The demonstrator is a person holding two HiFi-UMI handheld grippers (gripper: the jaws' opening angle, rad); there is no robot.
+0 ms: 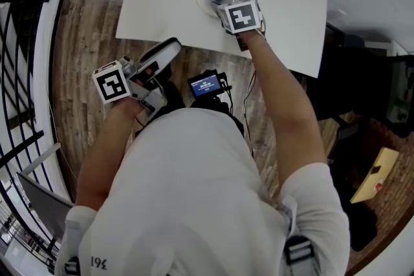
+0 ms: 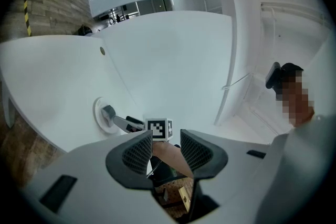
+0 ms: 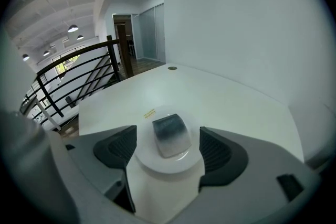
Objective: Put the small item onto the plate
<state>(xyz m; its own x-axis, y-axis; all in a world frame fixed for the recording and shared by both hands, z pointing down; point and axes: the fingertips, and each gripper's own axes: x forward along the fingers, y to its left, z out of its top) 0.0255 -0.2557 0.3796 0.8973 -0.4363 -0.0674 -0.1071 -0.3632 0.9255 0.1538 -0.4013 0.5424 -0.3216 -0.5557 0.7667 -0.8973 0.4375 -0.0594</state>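
The right tongs stand wide, straddling the small grey block lying on the plate toward the desk's near edge. Placing looks done; next, draw back straight without nudging it. The left tongs hang empty, narrowly parted, off the desk.

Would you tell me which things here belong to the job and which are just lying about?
Job: small grey item, white plate under it, right gripper with jaws apart.
Not in use: left gripper, empty; yellow label on table.
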